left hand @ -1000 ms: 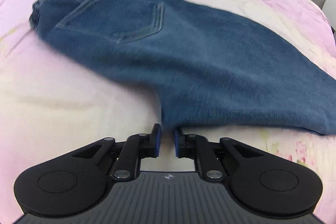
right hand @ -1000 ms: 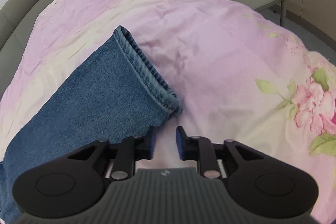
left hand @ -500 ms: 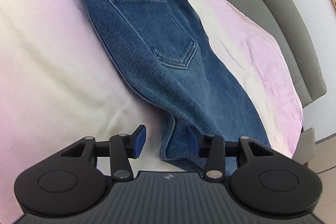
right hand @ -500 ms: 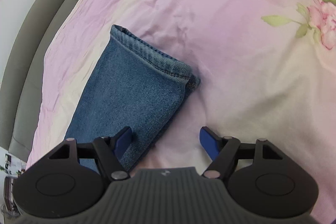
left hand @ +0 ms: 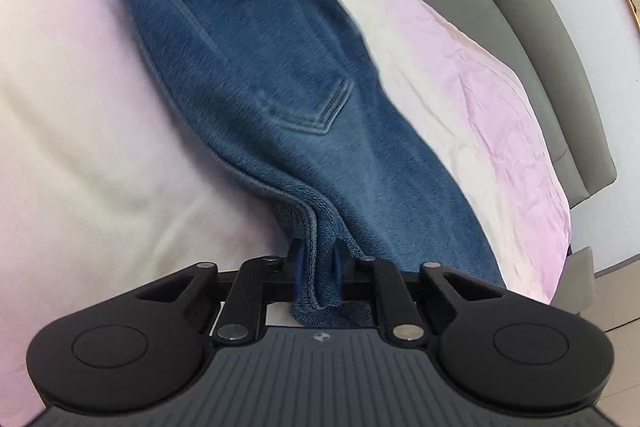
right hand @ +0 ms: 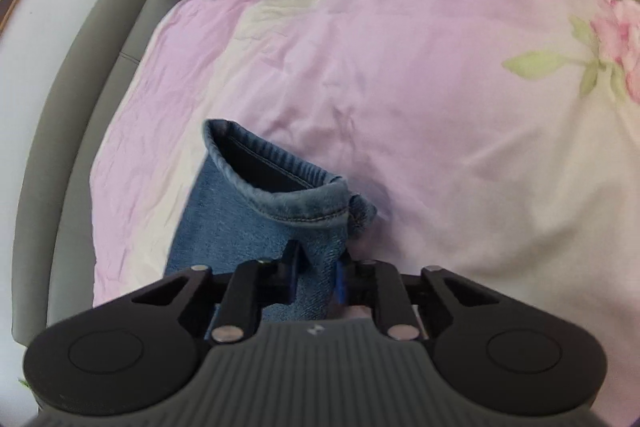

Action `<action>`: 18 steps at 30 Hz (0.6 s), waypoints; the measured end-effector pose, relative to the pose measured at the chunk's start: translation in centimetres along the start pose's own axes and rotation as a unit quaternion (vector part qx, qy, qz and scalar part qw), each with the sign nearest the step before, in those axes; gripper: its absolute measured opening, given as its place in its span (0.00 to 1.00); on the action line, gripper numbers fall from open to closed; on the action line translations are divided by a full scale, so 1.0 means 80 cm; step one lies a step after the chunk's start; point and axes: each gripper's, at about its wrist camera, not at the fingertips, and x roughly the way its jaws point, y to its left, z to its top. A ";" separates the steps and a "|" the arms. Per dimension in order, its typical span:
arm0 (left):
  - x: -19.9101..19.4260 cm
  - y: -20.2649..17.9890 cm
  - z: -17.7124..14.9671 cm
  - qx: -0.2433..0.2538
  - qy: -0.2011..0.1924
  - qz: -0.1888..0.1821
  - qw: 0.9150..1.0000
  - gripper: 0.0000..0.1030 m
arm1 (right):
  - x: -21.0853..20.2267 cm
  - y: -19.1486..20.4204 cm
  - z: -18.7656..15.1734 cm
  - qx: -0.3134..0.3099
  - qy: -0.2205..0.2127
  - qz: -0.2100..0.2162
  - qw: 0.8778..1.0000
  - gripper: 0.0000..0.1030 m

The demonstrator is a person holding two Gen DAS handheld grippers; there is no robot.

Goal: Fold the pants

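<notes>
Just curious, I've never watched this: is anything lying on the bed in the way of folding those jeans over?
Nothing visible. Both sets of jaws have just closed on the jeans, the right gripper near the hem, and the quilt around them is bare.

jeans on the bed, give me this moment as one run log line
left gripper: just closed, shut on jeans edge | right gripper: just closed, shut on jeans near leg cuff | jeans on bedspread | fold: not yet done

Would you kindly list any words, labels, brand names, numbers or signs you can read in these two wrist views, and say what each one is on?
No readable words or numbers in either view.
Left hand-held gripper: a small pale emblem on its body, a mark only, no letters.
Right hand-held gripper: the same kind of emblem, no letters.
Jeans: no label or tag shows, only stitching.
Bedspread: flower print, no text.
</notes>
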 end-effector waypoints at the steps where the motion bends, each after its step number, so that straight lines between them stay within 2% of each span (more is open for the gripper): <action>1: -0.007 -0.009 0.003 0.013 -0.002 0.004 1.000 0.07 | -0.012 0.015 0.005 -0.020 -0.003 0.002 1.000 0.08; 4: -0.032 -0.026 0.006 0.033 -0.002 0.022 0.999 0.05 | -0.049 0.056 0.015 -0.052 -0.016 0.009 0.998 0.07; 8: -0.065 -0.016 0.000 0.017 0.013 0.026 0.999 0.02 | -0.103 0.074 0.027 -0.061 -0.040 0.003 0.997 0.07; 10: -0.081 -0.006 -0.015 0.012 0.026 0.022 0.999 0.01 | -0.138 0.059 0.028 -0.055 -0.036 -0.002 0.998 0.07; 12: -0.091 0.002 -0.031 0.019 0.030 0.038 0.999 0.00 | -0.170 0.038 0.025 -0.051 -0.030 -0.020 0.998 0.07; 14: -0.098 0.018 -0.046 0.010 0.043 0.032 0.999 0.00 | -0.197 0.008 0.019 -0.041 -0.027 -0.034 0.998 0.07; 16: -0.104 0.027 -0.055 0.031 0.043 0.040 0.998 0.00 | -0.211 -0.025 0.006 -0.033 -0.013 -0.053 0.998 0.07; 18: -0.107 0.026 -0.058 0.057 0.049 0.034 0.997 0.00 | -0.207 -0.060 -0.009 -0.008 0.001 -0.071 0.997 0.07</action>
